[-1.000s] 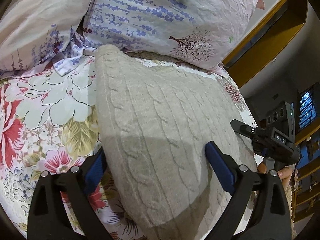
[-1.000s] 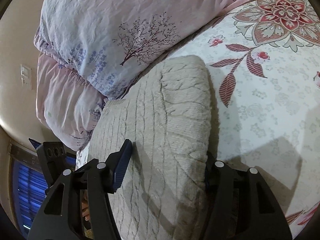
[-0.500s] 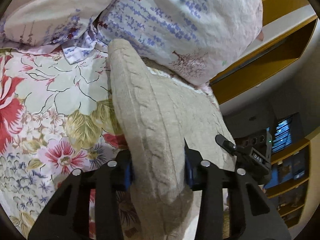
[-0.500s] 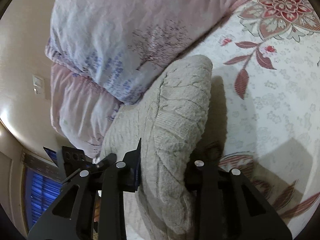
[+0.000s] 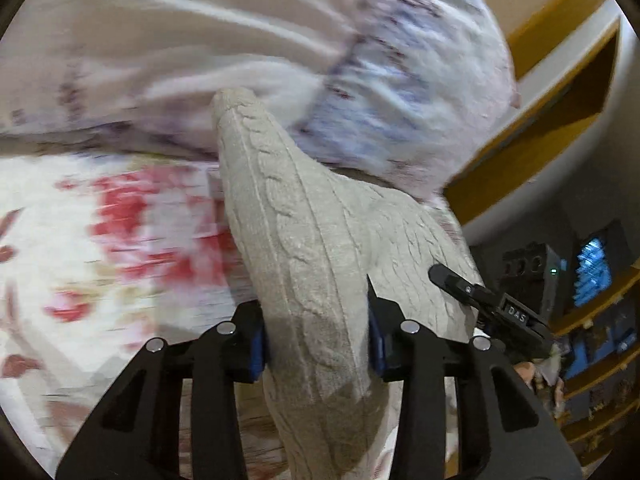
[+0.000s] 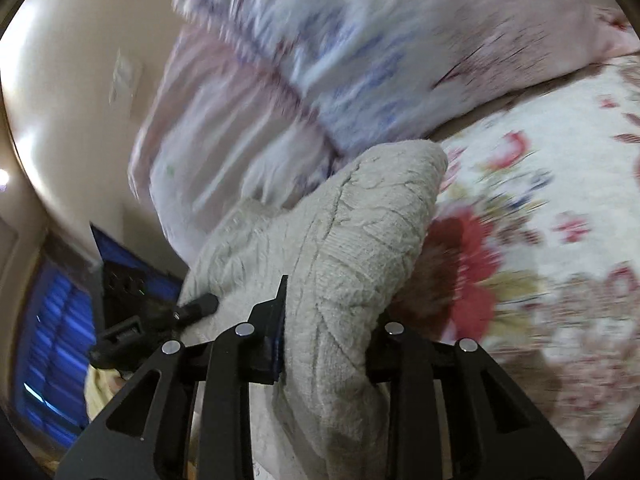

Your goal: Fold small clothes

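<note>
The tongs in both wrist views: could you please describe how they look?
Both the left tongs and the right tongs are matte black frames with triangular cut-outs, silver round pivot pins and blue pads on the fingers. The other tool's black body carries a small white "DAS" label.

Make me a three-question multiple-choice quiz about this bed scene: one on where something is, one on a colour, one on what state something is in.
1. Where do the pillows lie in relation to the knitted garment?
A. Beyond its far end
B. Underneath the bedsheet
C. On the shelf

2. What colour is the knitted garment?
A. Bright red
B. Navy blue
C. Pale beige

3. What is the left hand-held gripper doing?
A. Standing wide open above the bed
B. Clamped on a bunched edge of the garment
C. Gripping a pillow

Answers: 1 A, the pillows sit past the garment's far tip in both views. 2 C, the cable knit looks light beige against the flowered bedsheet. 3 B, its blue pads press the fabric from both sides; the right hand-held gripper pinches the garment likewise.
</note>
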### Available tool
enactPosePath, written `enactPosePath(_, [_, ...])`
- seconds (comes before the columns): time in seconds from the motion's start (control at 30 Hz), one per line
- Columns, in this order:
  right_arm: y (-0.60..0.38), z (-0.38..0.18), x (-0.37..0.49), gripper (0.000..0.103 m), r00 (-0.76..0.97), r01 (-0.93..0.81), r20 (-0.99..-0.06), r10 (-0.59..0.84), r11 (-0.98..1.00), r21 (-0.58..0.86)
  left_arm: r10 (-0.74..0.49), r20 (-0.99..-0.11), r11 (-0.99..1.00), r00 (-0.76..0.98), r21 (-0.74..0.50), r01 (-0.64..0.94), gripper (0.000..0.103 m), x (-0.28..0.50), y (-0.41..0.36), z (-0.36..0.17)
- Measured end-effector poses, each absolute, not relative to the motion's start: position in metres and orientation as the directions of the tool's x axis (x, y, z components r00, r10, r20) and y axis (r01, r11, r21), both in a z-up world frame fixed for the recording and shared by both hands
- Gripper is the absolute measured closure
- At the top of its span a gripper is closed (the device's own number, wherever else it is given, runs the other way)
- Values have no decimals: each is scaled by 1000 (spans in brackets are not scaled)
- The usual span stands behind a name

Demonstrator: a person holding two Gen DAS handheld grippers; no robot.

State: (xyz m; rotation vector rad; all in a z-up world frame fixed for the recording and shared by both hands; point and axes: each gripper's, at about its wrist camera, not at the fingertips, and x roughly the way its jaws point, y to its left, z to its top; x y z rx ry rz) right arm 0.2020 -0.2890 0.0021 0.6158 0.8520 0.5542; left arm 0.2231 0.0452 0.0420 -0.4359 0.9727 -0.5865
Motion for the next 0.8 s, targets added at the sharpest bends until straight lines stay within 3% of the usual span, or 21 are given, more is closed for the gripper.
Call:
enactPosePath(0.1, [-264, -17, 212, 69, 509, -159, -612, 605, 765, 625, -588, -693, 799, 417, -578, 166, 55, 229, 71, 10])
enactPosePath(0.13, [-263, -18, 214, 65, 504, -159, -615, 606, 765, 624, -612, -673, 774, 415, -617, 141, 46, 230, 79, -2])
enactPosePath(0.2, [-268, -18, 215, 61, 486, -137, -615, 621, 749, 648, -625, -653, 759, 428, -637, 136, 42, 229, 83, -6])
enactPosePath(0.27, [-276, -17, 214, 55, 475, -124, -616, 628, 741, 660, -576, -675, 799, 461, -583, 145, 33, 224, 82, 0])
enactPosePath(0.4, [-301, -6, 208, 55, 548, -102, -555, 626, 708, 699, -455, -656, 883, 602, -422, 207, 33, 206, 75, 28])
enactPosePath(0.5, [-309, -5, 215, 55, 563, -70, -545, 621, 693, 717, -442, -593, 895, 673, -345, 283, 33, 187, 66, 48])
enactPosePath(0.53, [-308, -6, 217, 56, 564, -70, -555, 612, 705, 706, -450, -582, 892, 677, -330, 309, 33, 184, 61, 51])
enactPosePath(0.63, [-293, 2, 221, 92, 599, -111, -578, 554, 773, 625, -453, -585, 891, 673, -276, 360, 31, 176, 47, 55])
enactPosePath(0.73, [-287, 20, 222, 93, 673, -140, -555, 490, 820, 555, -443, -610, 895, 657, -257, 366, 31, 176, 39, 48])
enactPosePath(0.8, [-285, 18, 228, 93, 679, -104, -594, 432, 857, 505, -424, -633, 903, 647, -243, 354, 31, 176, 35, 42])
